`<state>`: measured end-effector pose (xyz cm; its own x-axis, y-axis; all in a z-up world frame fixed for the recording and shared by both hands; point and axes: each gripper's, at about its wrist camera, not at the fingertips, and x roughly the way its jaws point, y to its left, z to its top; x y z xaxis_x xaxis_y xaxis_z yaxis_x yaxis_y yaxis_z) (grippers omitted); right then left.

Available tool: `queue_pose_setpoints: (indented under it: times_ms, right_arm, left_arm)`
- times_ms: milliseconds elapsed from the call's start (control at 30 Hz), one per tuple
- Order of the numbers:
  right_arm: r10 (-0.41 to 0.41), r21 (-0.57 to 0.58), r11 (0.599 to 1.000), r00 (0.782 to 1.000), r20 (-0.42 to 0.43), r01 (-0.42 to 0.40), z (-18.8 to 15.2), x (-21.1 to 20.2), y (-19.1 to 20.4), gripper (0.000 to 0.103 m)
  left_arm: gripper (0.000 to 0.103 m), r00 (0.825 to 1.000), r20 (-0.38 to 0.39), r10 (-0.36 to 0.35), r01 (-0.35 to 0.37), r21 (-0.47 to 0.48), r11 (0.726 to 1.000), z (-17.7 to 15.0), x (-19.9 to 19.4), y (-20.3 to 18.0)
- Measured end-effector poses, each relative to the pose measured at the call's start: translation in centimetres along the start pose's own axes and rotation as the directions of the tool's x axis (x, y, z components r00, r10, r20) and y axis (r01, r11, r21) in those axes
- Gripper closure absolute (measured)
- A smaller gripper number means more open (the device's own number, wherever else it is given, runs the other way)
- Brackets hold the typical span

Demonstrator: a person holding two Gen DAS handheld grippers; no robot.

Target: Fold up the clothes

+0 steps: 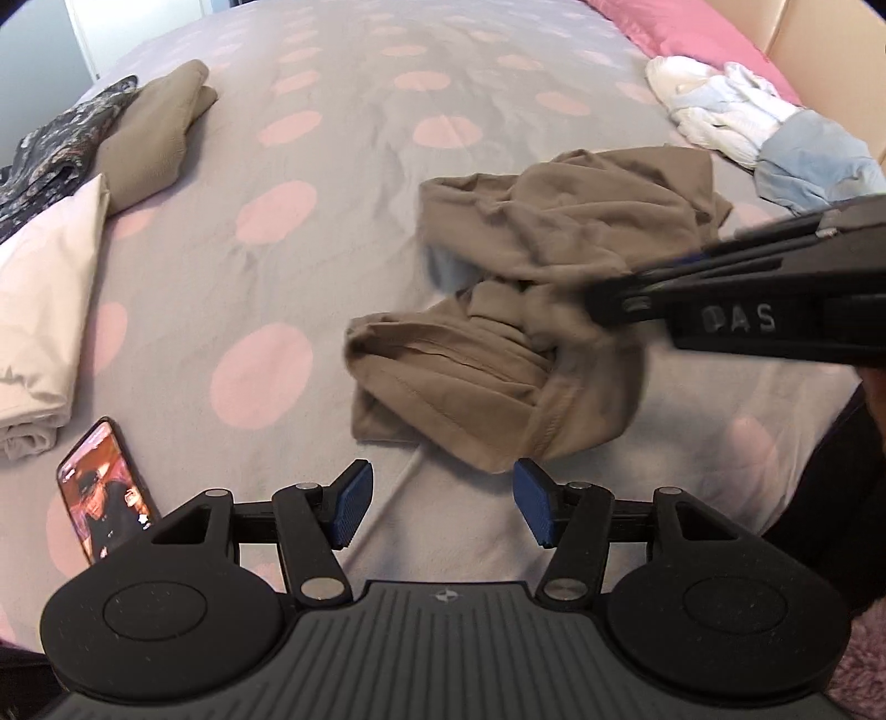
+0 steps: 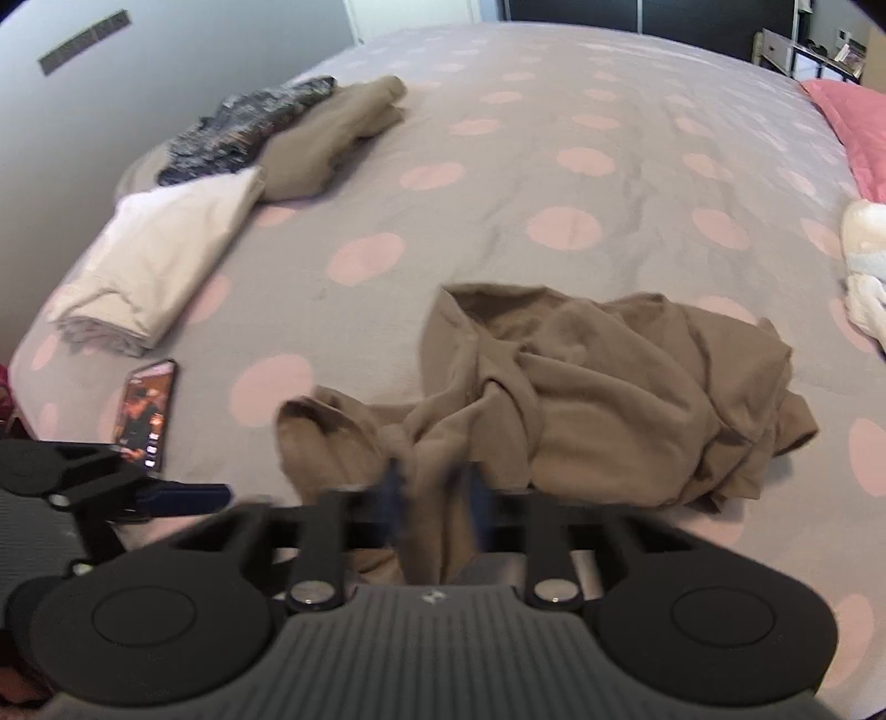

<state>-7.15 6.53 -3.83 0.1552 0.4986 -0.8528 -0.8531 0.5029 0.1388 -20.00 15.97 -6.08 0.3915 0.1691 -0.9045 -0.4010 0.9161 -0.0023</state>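
Note:
A crumpled tan garment (image 1: 531, 310) (image 2: 598, 387) lies in a heap on the grey bedspread with pink dots (image 1: 332, 166). My right gripper (image 2: 434, 493) is shut on a bunched edge of this garment, with the cloth running down between its blurred blue pads. In the left wrist view it reaches in from the right, its tip (image 1: 609, 302) on the cloth. My left gripper (image 1: 443, 501) stands open just in front of the garment's near edge, with only bedspread between its blue pads (image 1: 351, 504). Its finger (image 2: 183, 493) shows at the left of the right wrist view.
At the left lie a folded white cloth (image 1: 44, 310) (image 2: 160, 266), a folded tan garment (image 1: 155, 133) and a dark patterned one (image 1: 61, 149). A lit phone (image 1: 102, 487) (image 2: 147, 415) rests near the bed's edge. White and light blue clothes (image 1: 747, 127) are piled by a pink pillow (image 1: 692, 33).

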Motion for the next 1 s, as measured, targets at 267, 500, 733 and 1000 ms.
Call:
queue_pose_setpoints:
  times_ms: [267, 500, 733, 1000]
  right_arm:
    - [-0.142, -0.051, 0.990, 0.957, -0.254, 0.133, -2.3, 0.1, -4.1, 0.099]
    - [-0.164, -0.075, 0.986, 0.945, -0.283, 0.149, -3.7, -1.9, -4.5, 0.094]
    - [-0.168, -0.065, 0.985, 0.974, -0.154, 0.160, -1.9, -3.7, -5.1, 0.086]
    - [-0.165, -0.171, 0.975, 0.974, -0.153, 0.139, -0.9, -0.2, -5.7, 0.071]
  left_arm:
    - [0.049, 1.000, 0.006, 0.025, -0.024, -0.069, 0.997, 0.5, 0.0, 1.3]
    - [0.049, 0.997, 0.063, -0.046, 0.048, -0.033, 0.998, 2.7, -0.7, 0.2]
    - [0.045, 0.982, 0.093, -0.164, 0.163, 0.012, 0.987, 5.2, -0.4, -2.1]
    - [0.046, 0.958, 0.048, -0.283, 0.282, 0.018, 0.959, 7.1, 2.7, -5.2]
